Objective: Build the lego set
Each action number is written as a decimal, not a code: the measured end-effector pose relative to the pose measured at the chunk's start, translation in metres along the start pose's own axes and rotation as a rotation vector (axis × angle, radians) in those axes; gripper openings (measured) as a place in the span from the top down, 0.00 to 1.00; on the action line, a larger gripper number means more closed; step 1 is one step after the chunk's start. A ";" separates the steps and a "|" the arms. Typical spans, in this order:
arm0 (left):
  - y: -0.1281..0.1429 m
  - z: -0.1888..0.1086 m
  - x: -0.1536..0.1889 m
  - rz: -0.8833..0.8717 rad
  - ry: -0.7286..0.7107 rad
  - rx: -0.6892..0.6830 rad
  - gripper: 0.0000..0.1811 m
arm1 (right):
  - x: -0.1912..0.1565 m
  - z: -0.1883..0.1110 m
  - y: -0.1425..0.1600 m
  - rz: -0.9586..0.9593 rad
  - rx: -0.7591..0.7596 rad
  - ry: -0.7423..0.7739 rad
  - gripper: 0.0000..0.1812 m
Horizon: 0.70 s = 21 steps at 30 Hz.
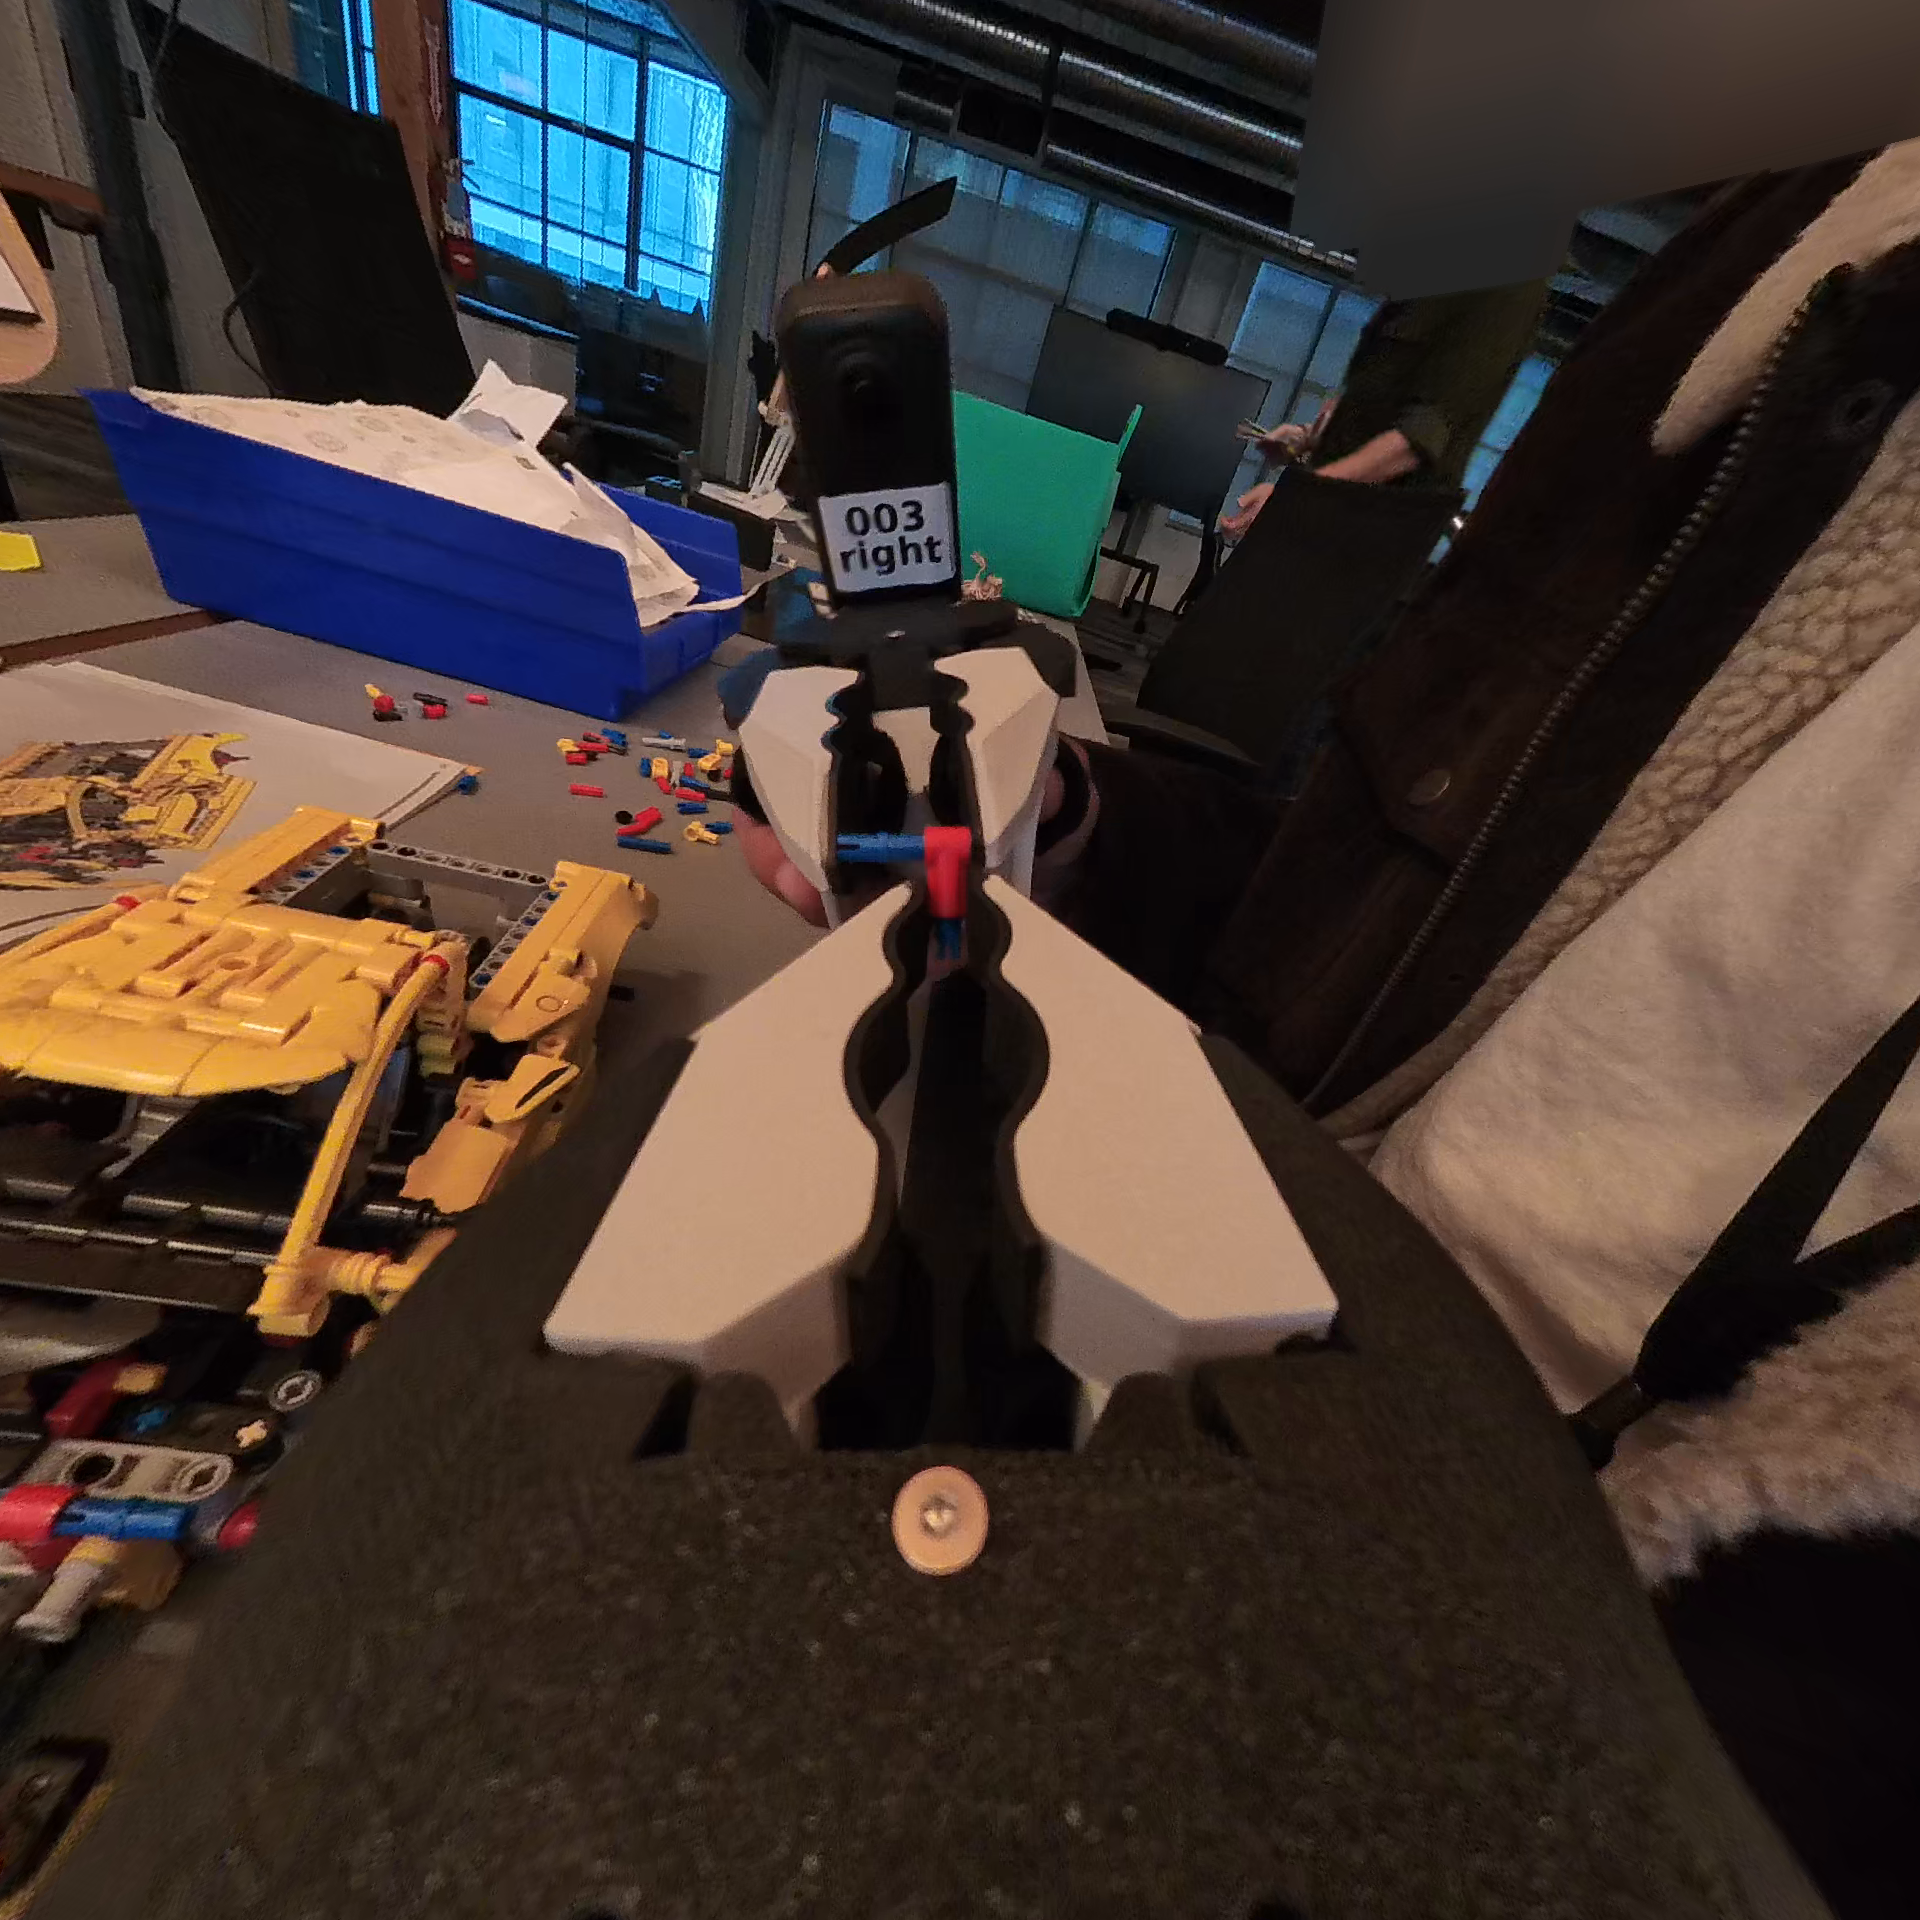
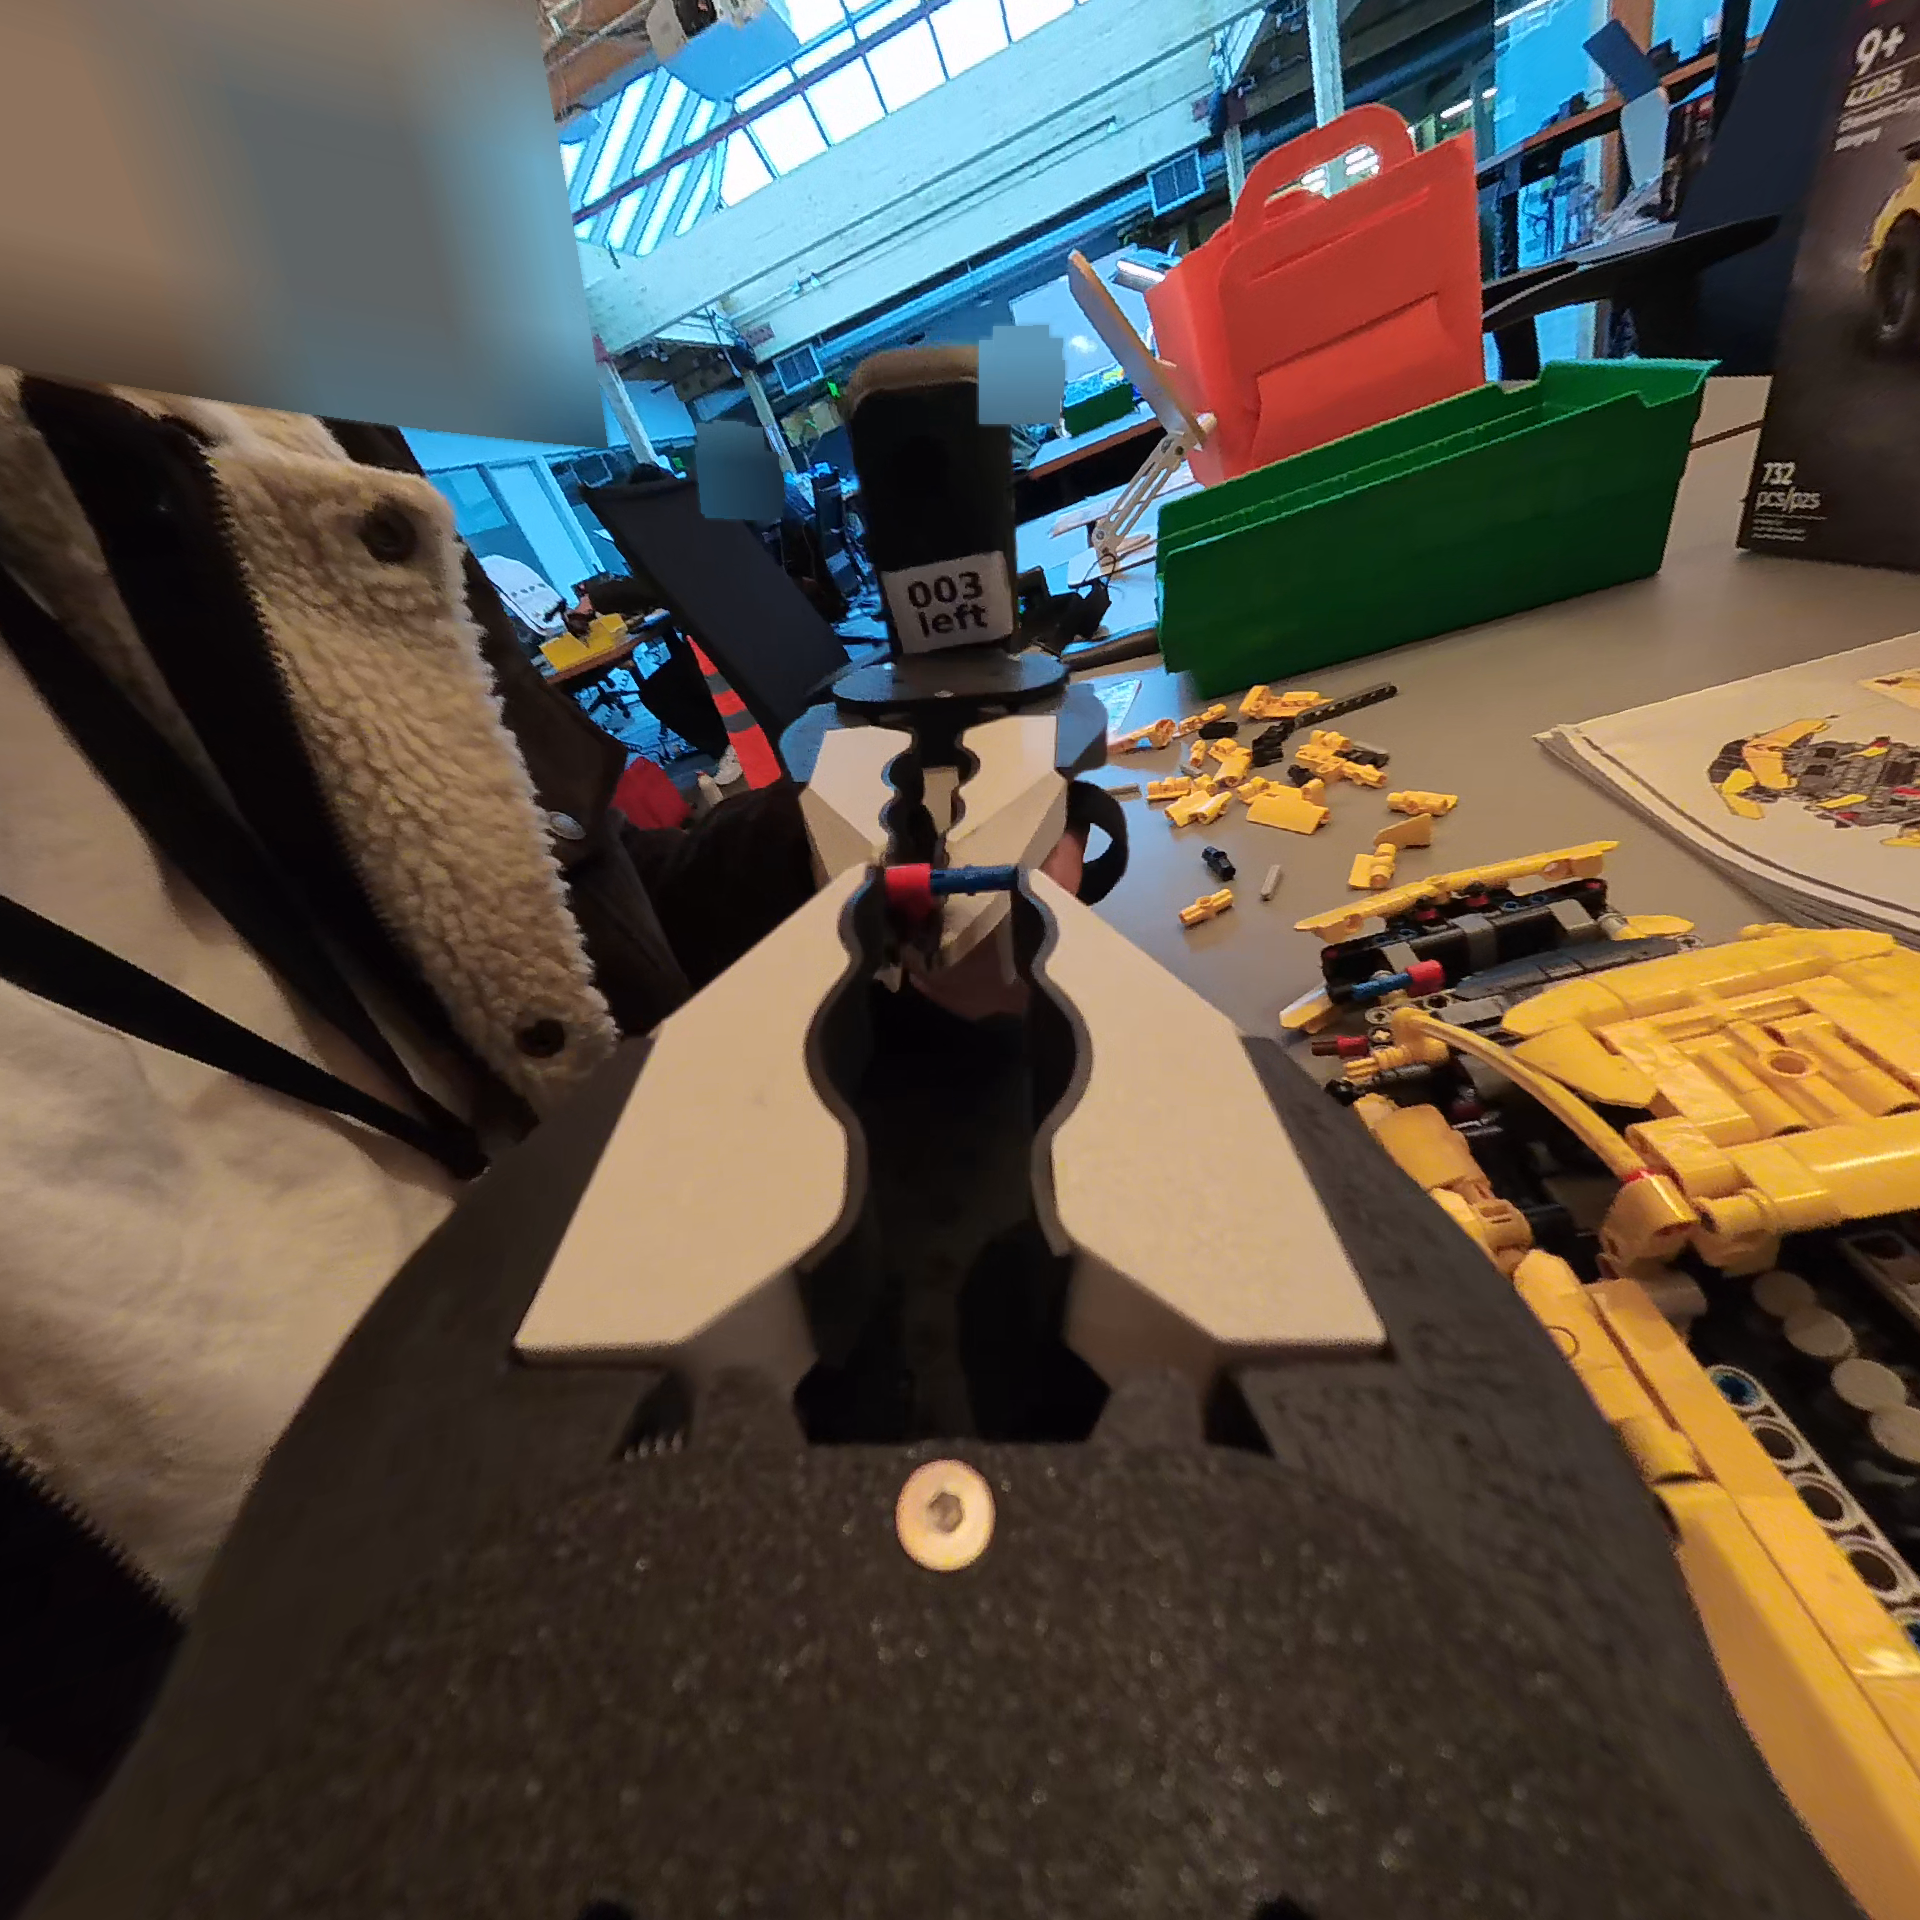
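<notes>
My left gripper (image 1: 945,899) and right gripper (image 2: 945,883) face each other tip to tip above the table's near edge. Between them is a small red connector (image 1: 948,857) with blue pins (image 1: 878,847); it also shows in the right wrist view (image 2: 909,888). The left gripper's jaws are shut on the blue stub under the red connector. The right gripper's jaws close on the piece lengthwise, across the red end and the blue pin (image 2: 971,878). The part-built yellow Lego car (image 1: 260,987) lies on the table beside them, also in the right wrist view (image 2: 1714,1091).
Loose small pieces (image 1: 644,769) (image 2: 1278,769) lie scattered on the grey table. An instruction booklet (image 1: 156,769) (image 2: 1766,790), a blue bin with paper (image 1: 416,582), a green bin (image 2: 1434,520), a red bag (image 2: 1340,301) and the set's box (image 2: 1849,312) stand farther back. A person's fleece-lined jacket (image 1: 1662,831) is close behind. The grippers are tip to tip, or close to it.
</notes>
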State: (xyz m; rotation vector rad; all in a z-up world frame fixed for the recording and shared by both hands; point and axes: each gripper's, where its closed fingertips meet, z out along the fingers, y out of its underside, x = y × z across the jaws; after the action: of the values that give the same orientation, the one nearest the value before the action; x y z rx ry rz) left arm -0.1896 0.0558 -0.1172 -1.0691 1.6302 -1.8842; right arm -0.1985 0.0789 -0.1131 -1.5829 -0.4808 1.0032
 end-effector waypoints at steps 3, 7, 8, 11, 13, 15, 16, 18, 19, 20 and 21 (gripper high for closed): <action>0.005 -0.003 -0.007 -0.011 -0.027 -0.030 0.96 | 0.007 0.001 0.005 -0.027 -0.033 0.052 0.88; 0.010 -0.006 -0.011 -0.003 -0.047 -0.063 0.96 | 0.011 0.003 0.010 -0.050 -0.068 0.081 0.87; 0.009 -0.007 -0.010 -0.008 -0.043 -0.059 0.96 | 0.011 0.003 0.009 -0.054 -0.067 0.082 0.87; 0.006 -0.008 -0.011 -0.009 -0.047 -0.038 0.96 | 0.011 0.004 0.006 -0.060 -0.064 0.095 0.87; 0.001 -0.013 -0.016 -0.008 -0.074 -0.023 0.95 | 0.013 0.003 -0.002 -0.056 -0.064 0.125 0.87; -0.001 -0.031 -0.036 -0.007 -0.176 -0.022 0.87 | 0.016 0.000 -0.021 -0.078 -0.064 0.140 0.88; -0.003 -0.044 -0.047 -0.021 -0.227 -0.015 0.85 | 0.023 0.000 -0.028 -0.111 -0.103 0.161 0.87; -0.003 -0.068 -0.072 -0.056 -0.332 -0.009 0.82 | 0.051 0.001 -0.035 -0.226 -0.228 0.236 0.88; -0.001 -0.076 -0.082 -0.070 -0.378 -0.020 0.81 | 0.069 0.003 -0.038 -0.290 -0.282 0.266 0.87; 0.003 -0.084 -0.093 -0.079 -0.435 -0.040 0.81 | 0.086 0.008 -0.042 -0.335 -0.325 0.276 0.88; 0.007 -0.090 -0.102 -0.081 -0.489 -0.059 0.81 | 0.101 0.015 -0.046 -0.360 -0.363 0.262 0.88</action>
State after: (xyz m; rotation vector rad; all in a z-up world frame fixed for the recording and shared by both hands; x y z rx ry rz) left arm -0.1975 0.1868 -0.1524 -1.4976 1.3781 -1.4685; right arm -0.1451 0.1771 -0.1050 -1.8328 -0.7625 0.4423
